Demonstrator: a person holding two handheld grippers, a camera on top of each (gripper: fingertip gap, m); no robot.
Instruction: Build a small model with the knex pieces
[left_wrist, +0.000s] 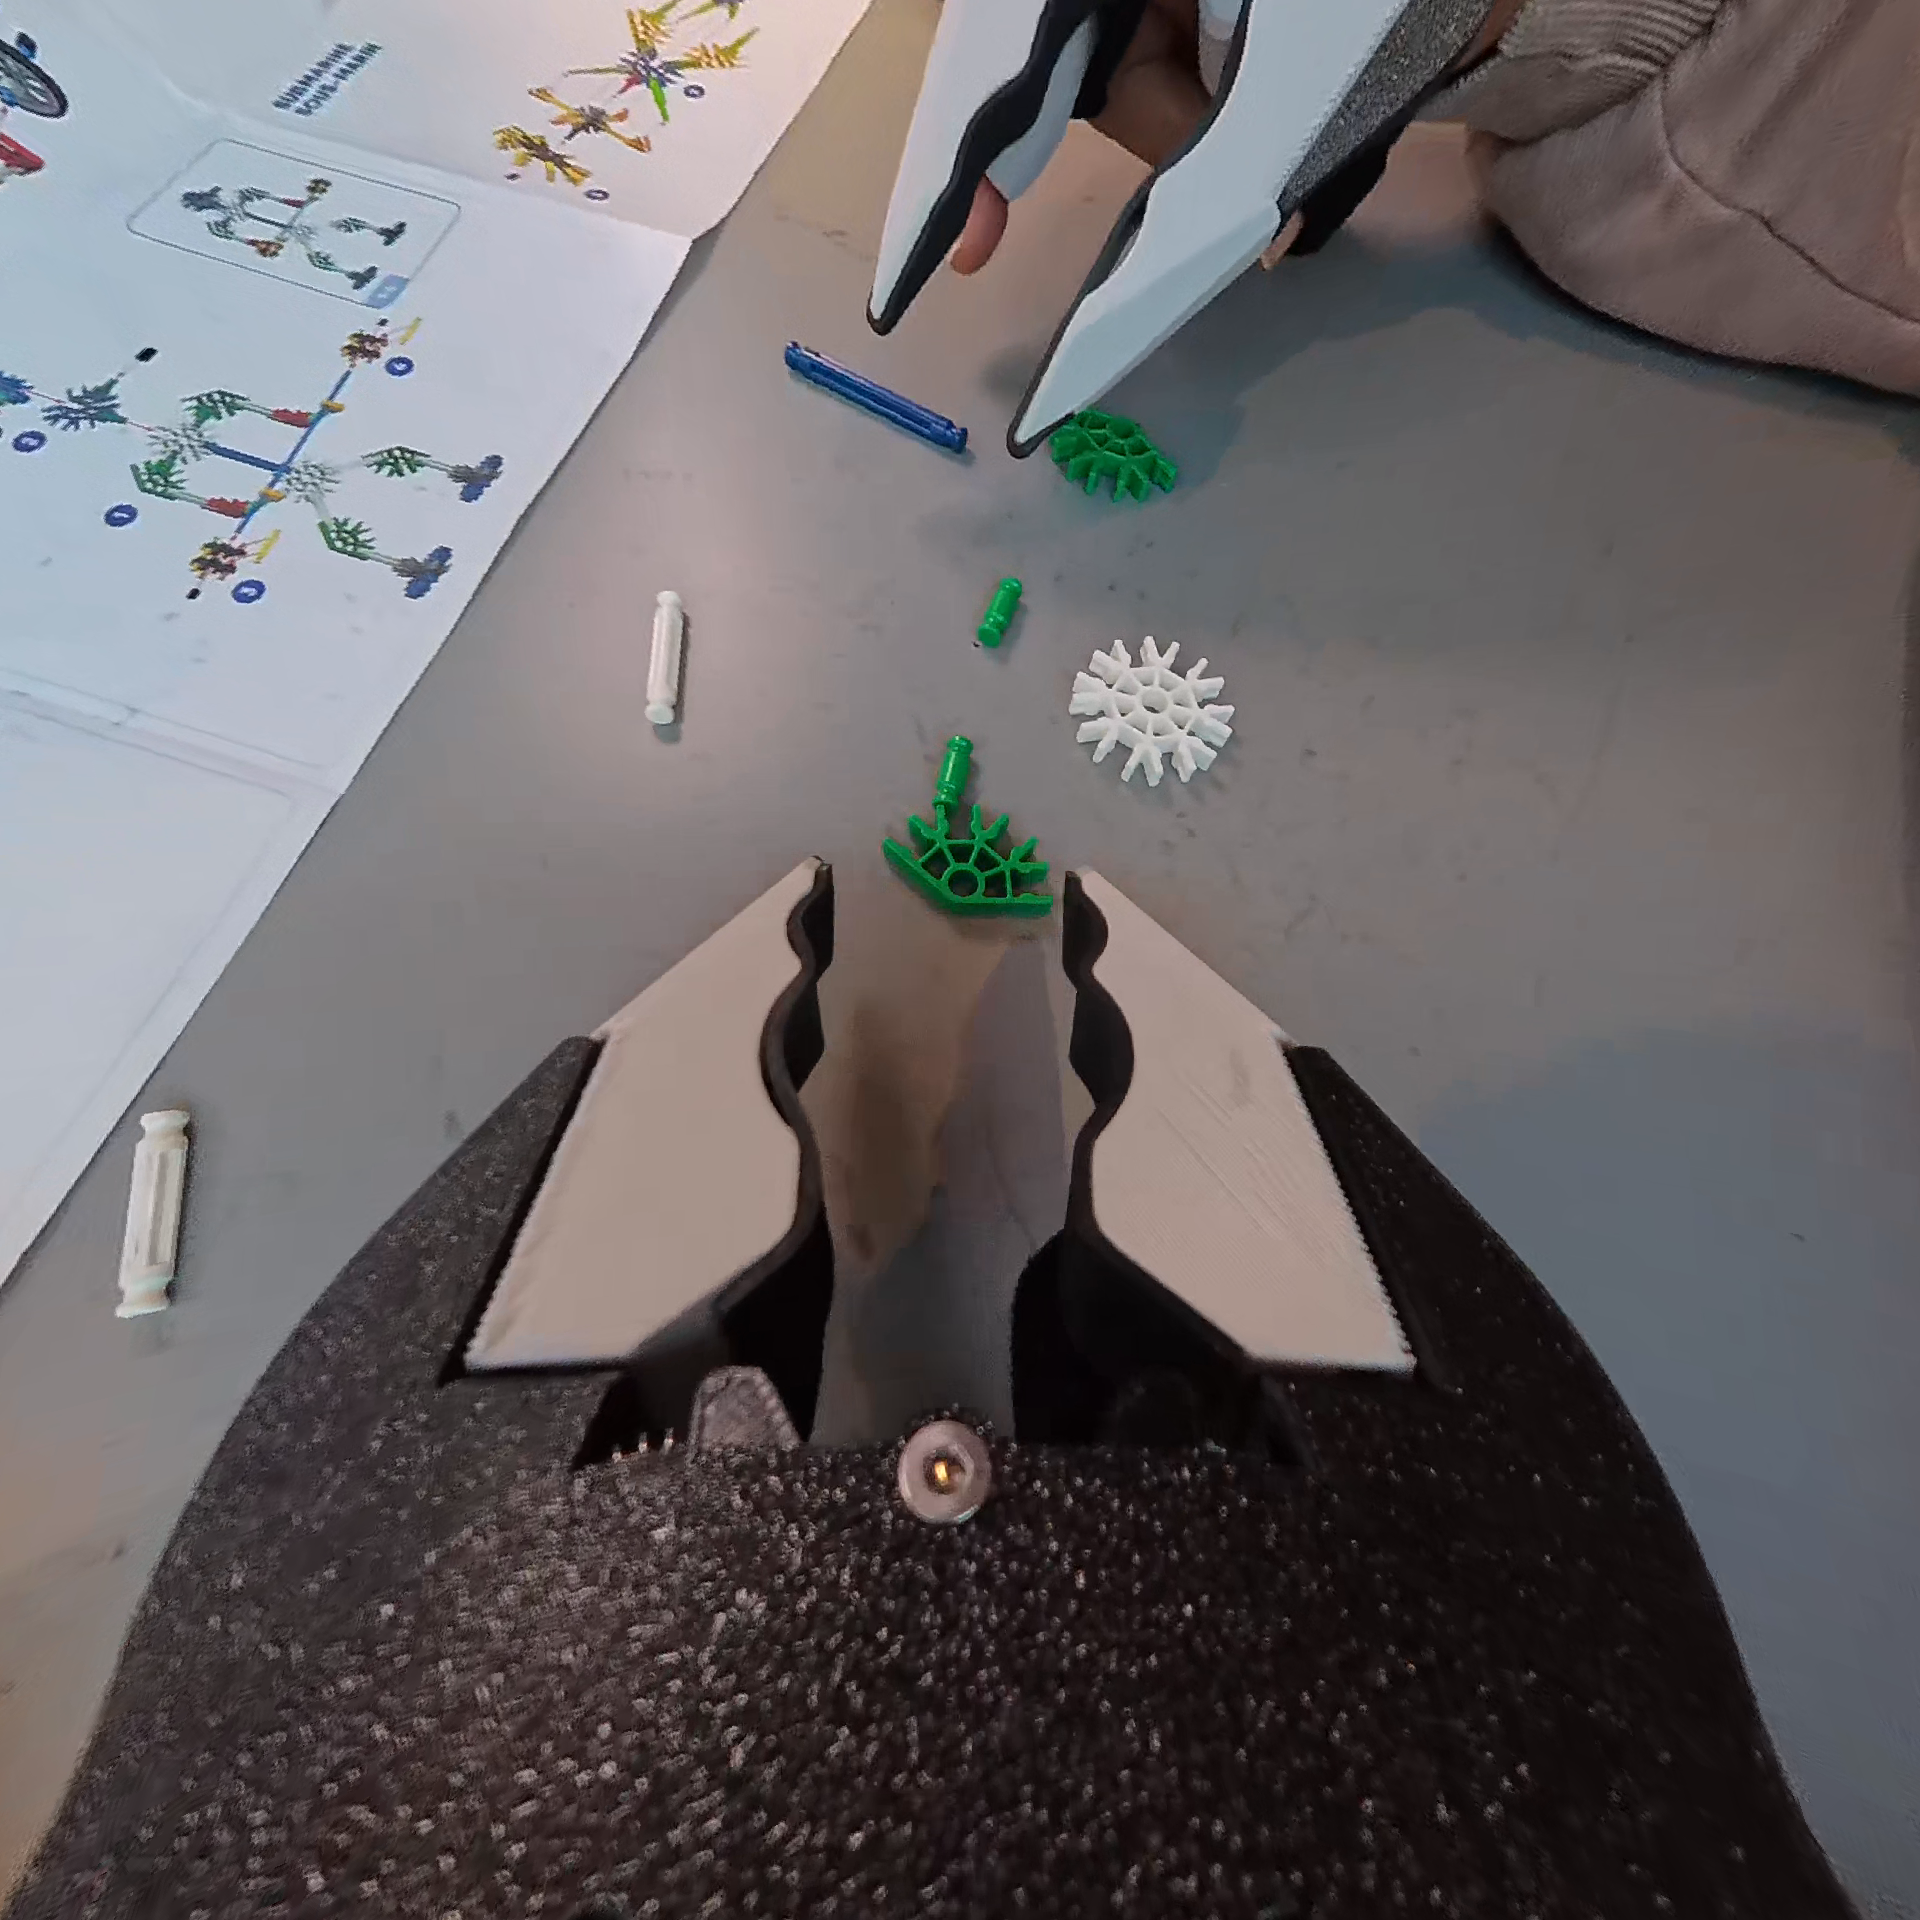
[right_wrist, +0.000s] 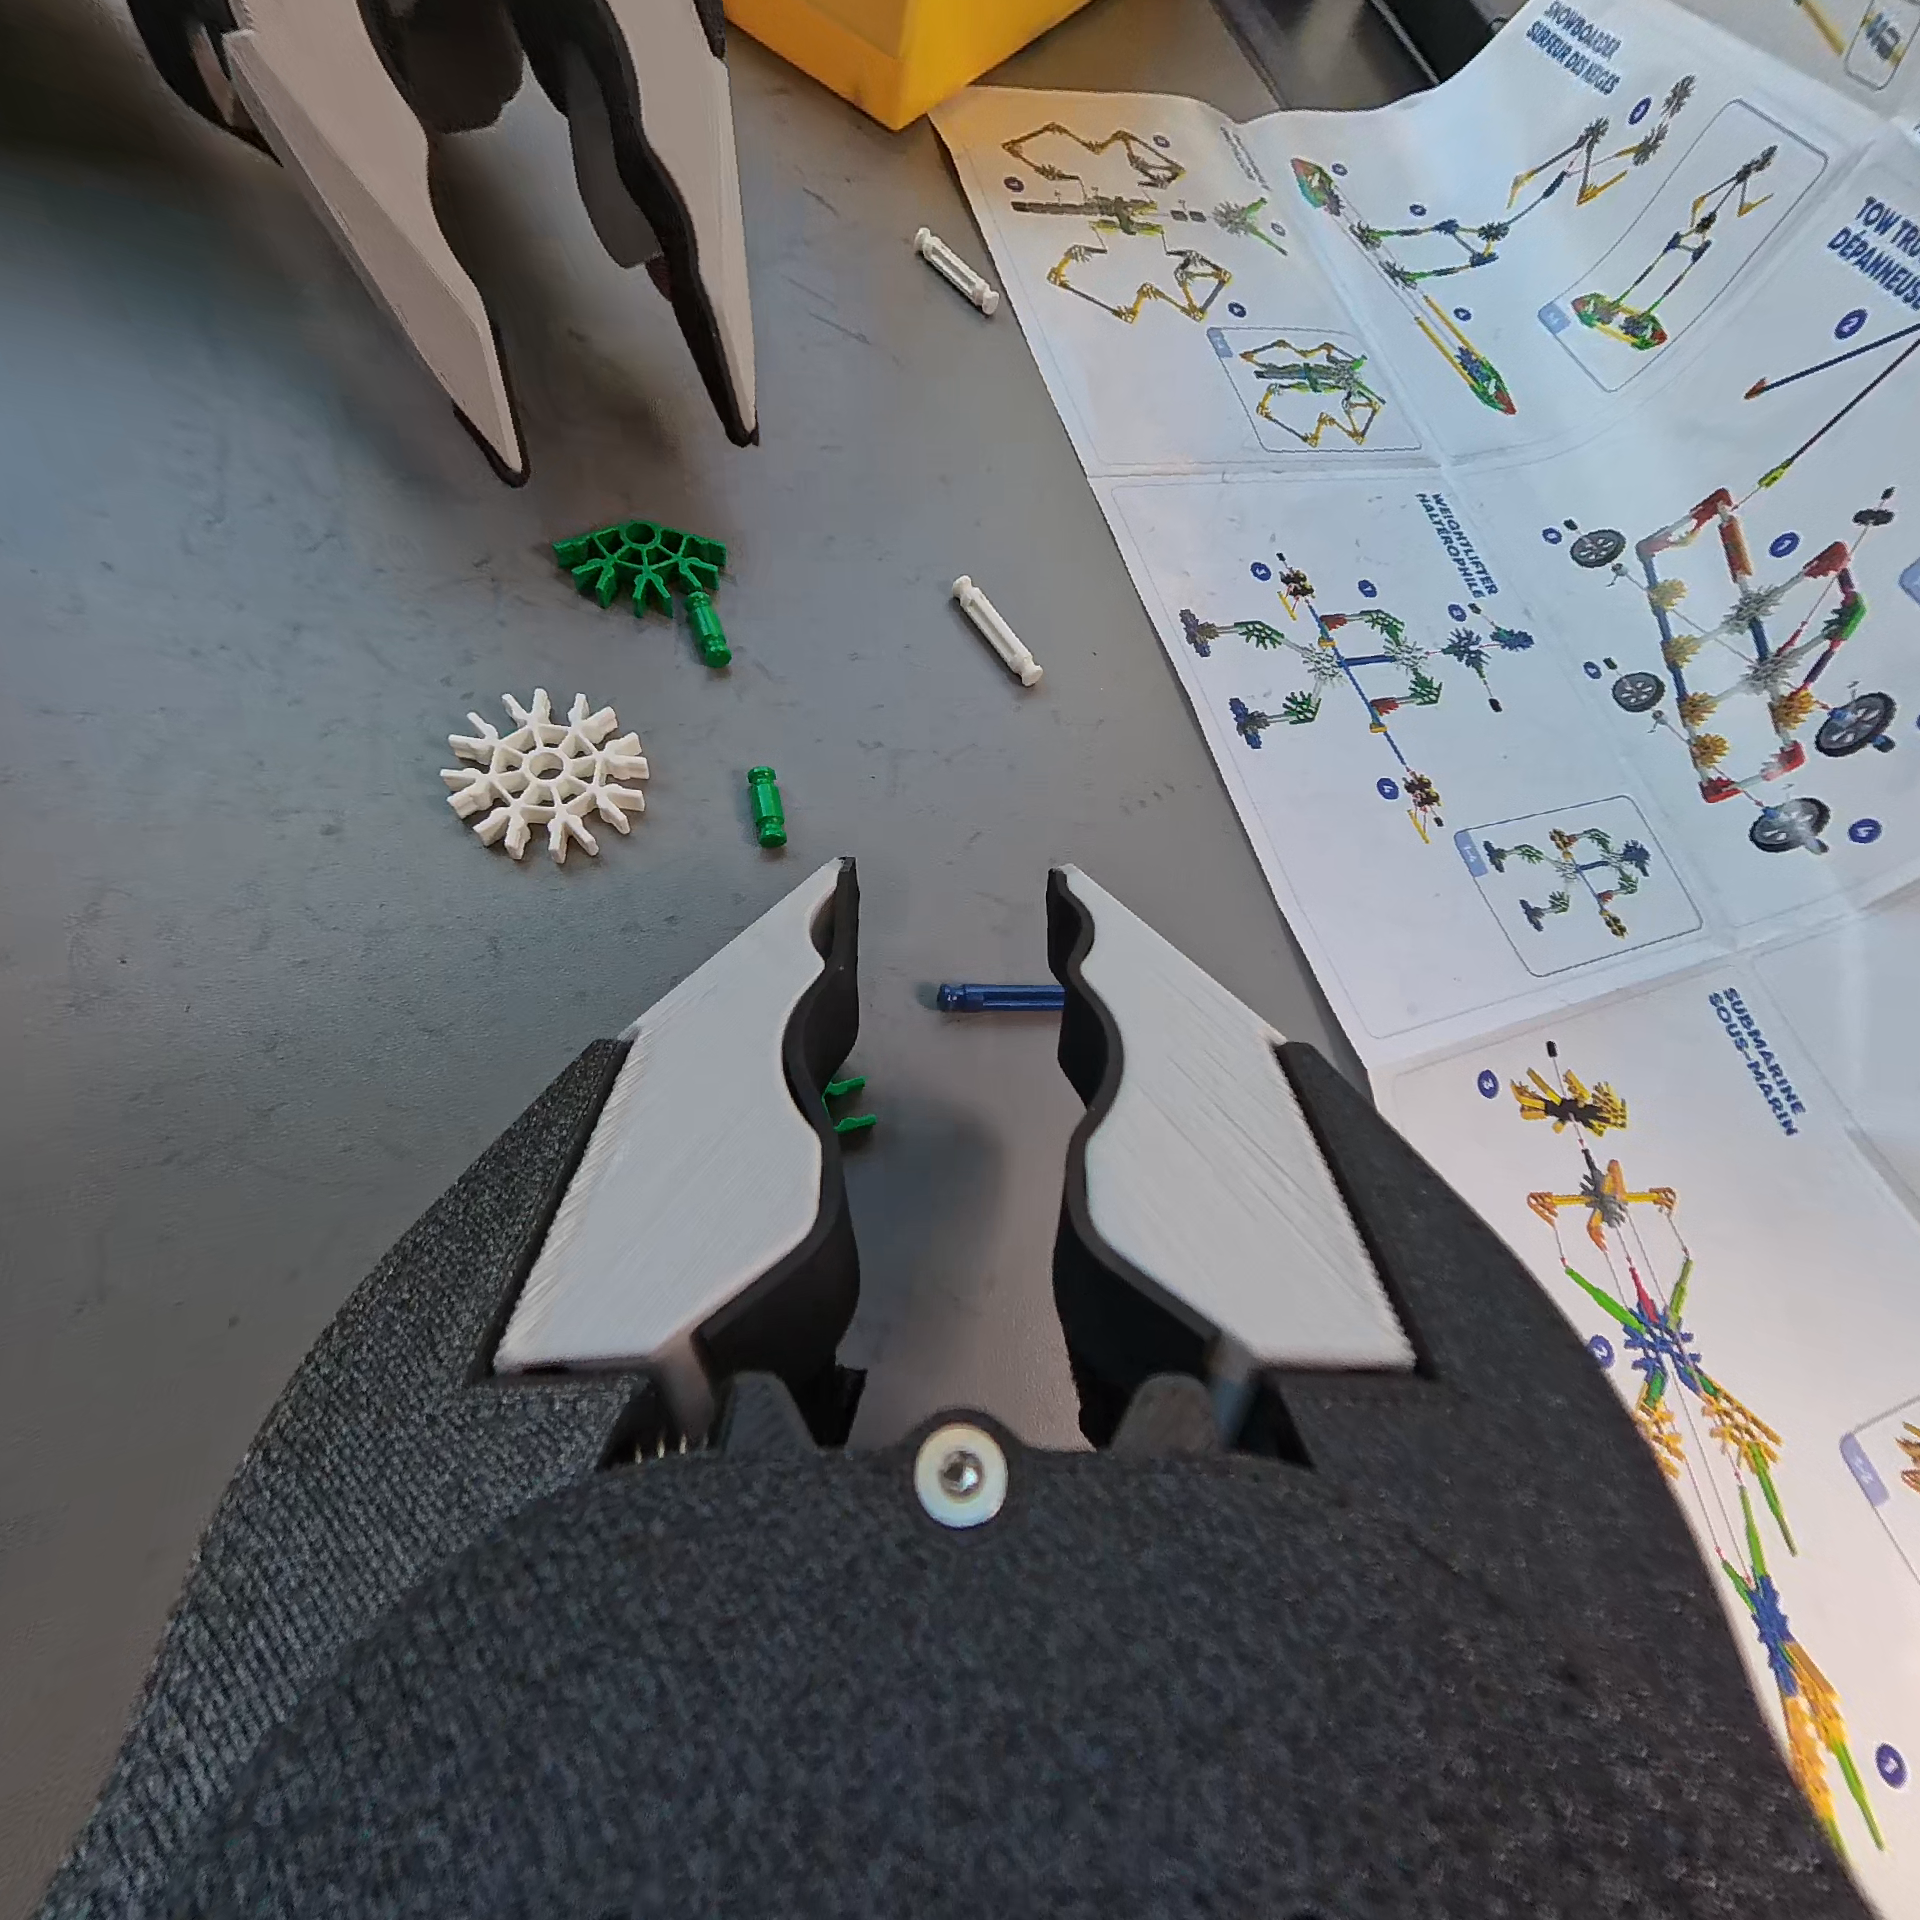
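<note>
Printed headings and circled numbers on instruction sheet (right_wrist: 1558, 623)

My grippers (left_wrist: 940, 873) (right_wrist: 951, 873): white tapered fingers (left_wrist: 675, 1122), wavy black pads (right_wrist: 831, 1039), speckled black bodies, silver screw (left_wrist: 943, 1475), beige sleeve (left_wrist: 1714, 156).

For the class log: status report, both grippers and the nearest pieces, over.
Left gripper open, empty, just short of green half-round connector. Right gripper open, empty, tip by second green connector; blue rod beside it.
</note>
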